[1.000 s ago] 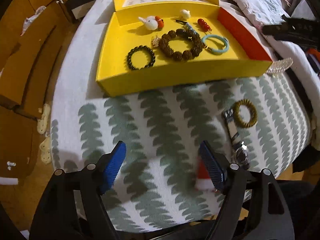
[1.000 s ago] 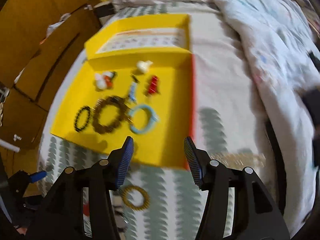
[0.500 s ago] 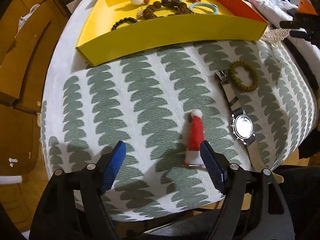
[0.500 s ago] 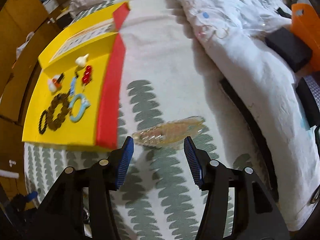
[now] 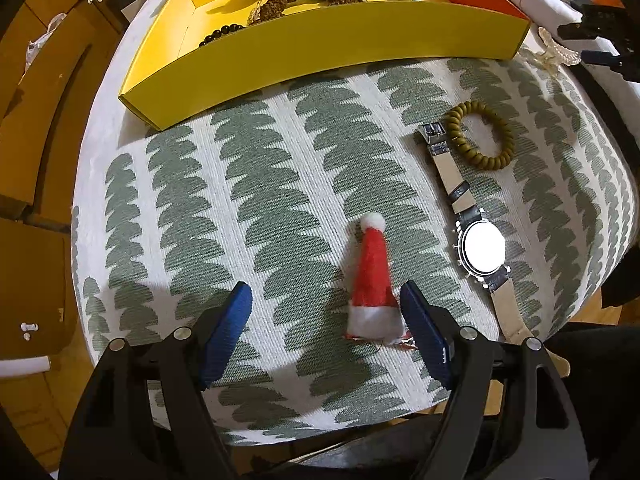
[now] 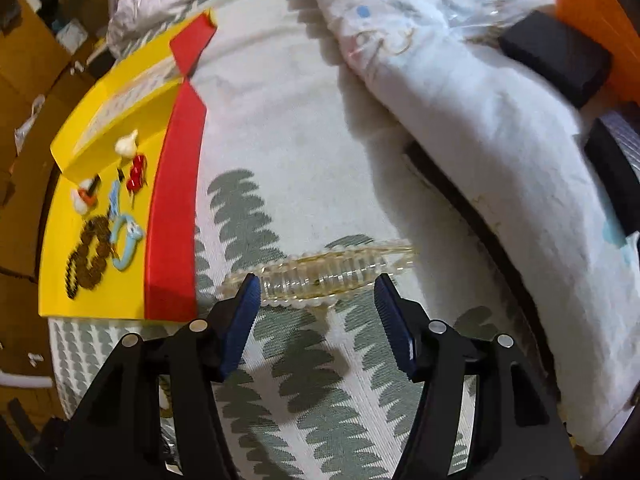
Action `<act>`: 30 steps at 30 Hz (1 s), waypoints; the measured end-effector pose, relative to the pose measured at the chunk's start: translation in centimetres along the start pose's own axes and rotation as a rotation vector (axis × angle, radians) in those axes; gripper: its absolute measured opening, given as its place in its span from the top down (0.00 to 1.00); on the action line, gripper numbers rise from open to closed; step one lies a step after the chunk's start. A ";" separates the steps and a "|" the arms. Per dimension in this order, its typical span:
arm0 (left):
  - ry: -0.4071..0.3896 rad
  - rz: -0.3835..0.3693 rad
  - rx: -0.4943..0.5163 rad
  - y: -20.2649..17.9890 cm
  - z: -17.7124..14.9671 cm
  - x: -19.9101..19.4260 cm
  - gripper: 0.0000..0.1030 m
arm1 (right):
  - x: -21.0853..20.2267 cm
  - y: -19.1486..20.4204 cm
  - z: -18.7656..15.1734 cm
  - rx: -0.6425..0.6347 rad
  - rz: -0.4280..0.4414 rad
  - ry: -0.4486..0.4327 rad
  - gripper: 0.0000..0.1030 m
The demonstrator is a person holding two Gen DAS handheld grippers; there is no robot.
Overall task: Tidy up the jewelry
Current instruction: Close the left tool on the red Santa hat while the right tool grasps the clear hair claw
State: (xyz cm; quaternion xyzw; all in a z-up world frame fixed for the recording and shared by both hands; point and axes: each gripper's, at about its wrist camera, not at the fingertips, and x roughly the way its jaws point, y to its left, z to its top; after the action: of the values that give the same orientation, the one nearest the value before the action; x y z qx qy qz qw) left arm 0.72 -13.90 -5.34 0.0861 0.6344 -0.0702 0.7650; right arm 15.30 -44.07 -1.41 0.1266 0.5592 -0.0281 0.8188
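Swung from yellow cardboard tray (image 6: 100, 288) to clear beaded plastic hair clip (image 6: 320, 276) at 12 o'clock, right gripper (image 6: 316, 304) spread and just widening, empty; risks clipping tray's red wall.

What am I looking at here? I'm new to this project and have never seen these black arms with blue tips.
These are two hand-held claws, one in each of a person's hands, each carrying a camera that looks out along its fingers. One picture is from the left claw, the other from the right claw. Both hover over a bed cover with a green leaf pattern. A yellow tray already holds bracelets and small ornaments. Still on the cover lie a small red Santa hat clip, a watch, an olive coil hair tie and a clear hair clip. Both claws are open and hold nothing; the right one's jaws have just widened in front of the clear clip.
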 end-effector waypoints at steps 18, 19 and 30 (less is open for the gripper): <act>0.031 -0.009 0.004 -0.3 0.3 0.8 0.26 | 4.6 -4.5 0.4 0.267 0.220 0.056 0.34; 0.031 -0.007 0.004 -0.4 0.5 0.9 0.26 | 4.8 -4.4 0.5 0.267 0.218 0.050 0.34; 0.044 -0.010 -0.011 -0.4 1.0 1.5 0.26 | 4.9 -0.9 1.3 0.149 0.194 0.012 0.47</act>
State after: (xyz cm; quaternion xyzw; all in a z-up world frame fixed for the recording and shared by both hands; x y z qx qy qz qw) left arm 1.93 -14.50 -6.69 0.0803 0.6519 -0.0684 0.7509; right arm 18.16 -44.81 -5.64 0.2407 0.5456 0.0108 0.8027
